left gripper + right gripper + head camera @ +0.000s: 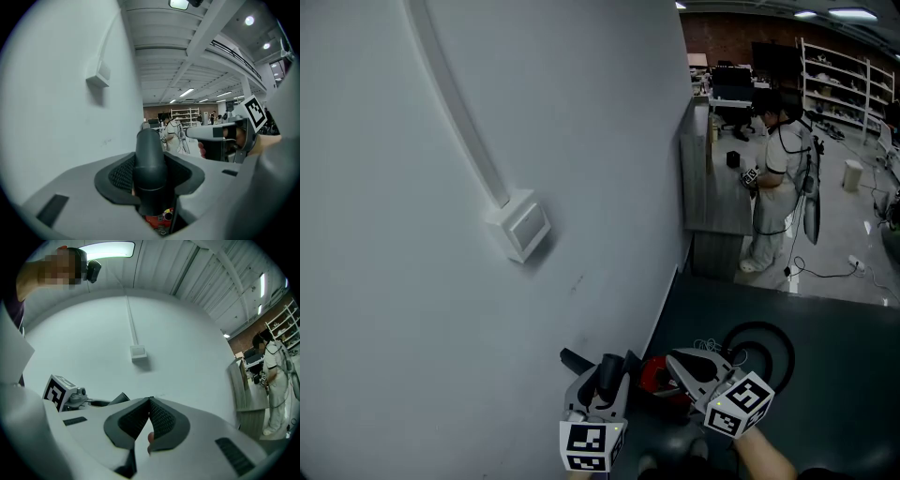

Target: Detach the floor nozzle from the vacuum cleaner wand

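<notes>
Wall [441, 281]: one, white, filled the left of the head view.
Conduit [455, 103]: one, white, ran down the wall to the box.
Junction box [520, 225]: one, white, fixed to the wall at the foot of the conduit.
Left claw [600, 384]: one, low in the head view near the wall, closed round the vacuum wand, jaws standing wide on its thickness.
Vacuum wand [150, 154]: one, a dark grey tube, upright between the left claw's two ribbed pads.
Marker cubes: two, one on the left claw [591, 445] and one on the right claw [739, 405].
Red vacuum part [654, 375]: one, between the two claws and below the wand.
Right claw [149, 401]: one, just right of the red part, pads pressed together with nothing between them.
Black loop [780, 349]: one, on the dark floor near the right claw; hose or cable, I could not tell.
Surface [712, 187]: one, a grey counter beyond the wall's end.
Person [772, 178]: one, in white, stood at the surface's right side.
Shelf rack [839, 84]: one, white, at the far right.
</notes>
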`<state>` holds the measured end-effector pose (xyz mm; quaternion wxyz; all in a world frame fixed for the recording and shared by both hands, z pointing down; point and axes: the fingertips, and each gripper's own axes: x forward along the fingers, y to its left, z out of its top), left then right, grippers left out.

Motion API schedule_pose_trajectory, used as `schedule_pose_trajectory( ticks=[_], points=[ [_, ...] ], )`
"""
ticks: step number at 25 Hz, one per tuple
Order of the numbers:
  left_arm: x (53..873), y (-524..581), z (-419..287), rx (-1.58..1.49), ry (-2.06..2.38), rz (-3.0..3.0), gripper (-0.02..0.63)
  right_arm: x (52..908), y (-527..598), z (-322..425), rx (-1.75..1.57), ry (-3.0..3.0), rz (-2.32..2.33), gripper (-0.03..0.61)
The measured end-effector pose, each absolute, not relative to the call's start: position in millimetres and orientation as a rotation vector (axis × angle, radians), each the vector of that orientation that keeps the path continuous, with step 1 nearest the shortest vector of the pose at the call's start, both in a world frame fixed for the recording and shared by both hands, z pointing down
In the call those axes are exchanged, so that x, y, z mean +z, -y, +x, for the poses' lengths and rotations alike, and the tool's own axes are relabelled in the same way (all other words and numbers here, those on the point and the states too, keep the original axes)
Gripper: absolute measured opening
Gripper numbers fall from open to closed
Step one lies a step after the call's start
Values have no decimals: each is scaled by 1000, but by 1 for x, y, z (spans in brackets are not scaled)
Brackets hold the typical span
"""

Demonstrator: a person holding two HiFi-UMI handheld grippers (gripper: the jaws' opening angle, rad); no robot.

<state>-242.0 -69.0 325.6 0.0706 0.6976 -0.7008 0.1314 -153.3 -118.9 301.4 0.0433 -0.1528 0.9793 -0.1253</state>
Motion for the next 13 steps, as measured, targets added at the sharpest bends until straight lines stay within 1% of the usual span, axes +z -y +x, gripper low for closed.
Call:
schedule_pose_trajectory(
  ticks=[13],
  points=[
    [331, 73, -238, 383, 2080, 2103, 179, 302, 121, -155, -368, -2998, -447, 18]
  ],
)
